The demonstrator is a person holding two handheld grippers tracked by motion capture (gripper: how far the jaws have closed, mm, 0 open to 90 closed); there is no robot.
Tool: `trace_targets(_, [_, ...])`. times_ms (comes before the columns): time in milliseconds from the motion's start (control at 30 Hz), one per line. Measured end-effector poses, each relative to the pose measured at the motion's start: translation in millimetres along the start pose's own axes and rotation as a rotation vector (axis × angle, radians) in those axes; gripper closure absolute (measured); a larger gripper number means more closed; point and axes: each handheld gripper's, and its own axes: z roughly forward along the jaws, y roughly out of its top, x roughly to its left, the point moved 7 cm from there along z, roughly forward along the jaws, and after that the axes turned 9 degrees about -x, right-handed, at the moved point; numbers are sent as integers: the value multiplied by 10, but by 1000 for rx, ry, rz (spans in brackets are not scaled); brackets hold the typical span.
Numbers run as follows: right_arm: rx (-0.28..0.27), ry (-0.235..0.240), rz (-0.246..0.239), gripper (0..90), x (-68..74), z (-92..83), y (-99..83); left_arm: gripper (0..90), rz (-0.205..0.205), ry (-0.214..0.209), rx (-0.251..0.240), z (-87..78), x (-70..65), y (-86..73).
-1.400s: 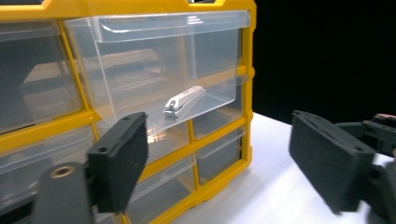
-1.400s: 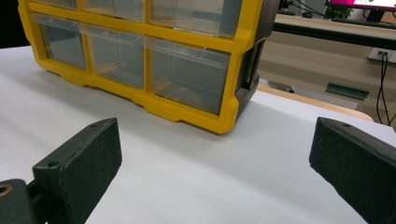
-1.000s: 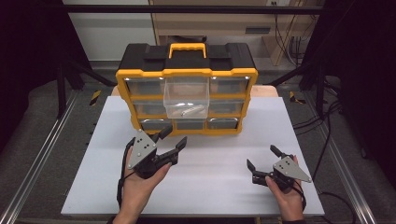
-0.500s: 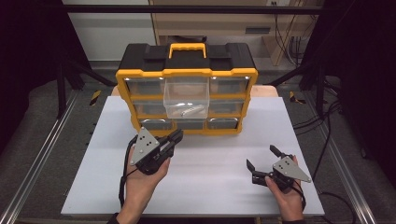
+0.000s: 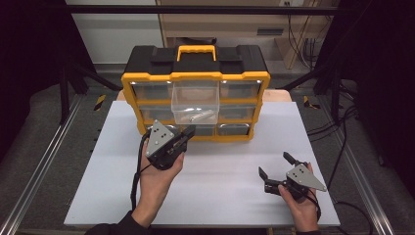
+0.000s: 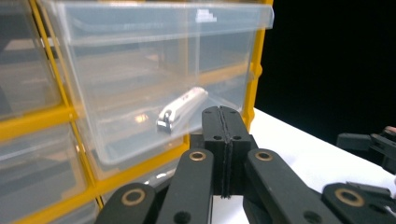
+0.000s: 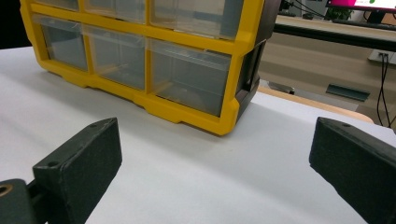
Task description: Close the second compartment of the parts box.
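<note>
A clear drawer (image 5: 195, 102) is seen pulled out of the organizer (image 5: 195, 73) on the bench (image 5: 225, 196), with a nail clipper (image 6: 182, 108) lying inside. The left gripper (image 5: 188, 131), just closed on nothing, is held near the drawer, probably for pushing it shut. The right gripper (image 5: 275, 164) is held apart, idle. No writing can be read.

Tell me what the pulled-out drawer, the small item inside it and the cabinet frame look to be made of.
Pulled-out drawer: clear, glossy plastic by the look; the frame shows through its walls.
Nail clipper inside it: apparently polished metal, silvery with bright glints.
Cabinet frame: likely moulded plastic, opaque yellow with a smooth, slightly shiny face and black sides.
</note>
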Motion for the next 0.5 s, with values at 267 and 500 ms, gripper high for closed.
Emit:
trace_targets(267, [-5,5,-1,28,3,-1,10,900,14,21,5,144,-7,38])
trace_targets(500, [-3,7,-7,32,12,6,9,900,51,57,4,230,52,31])
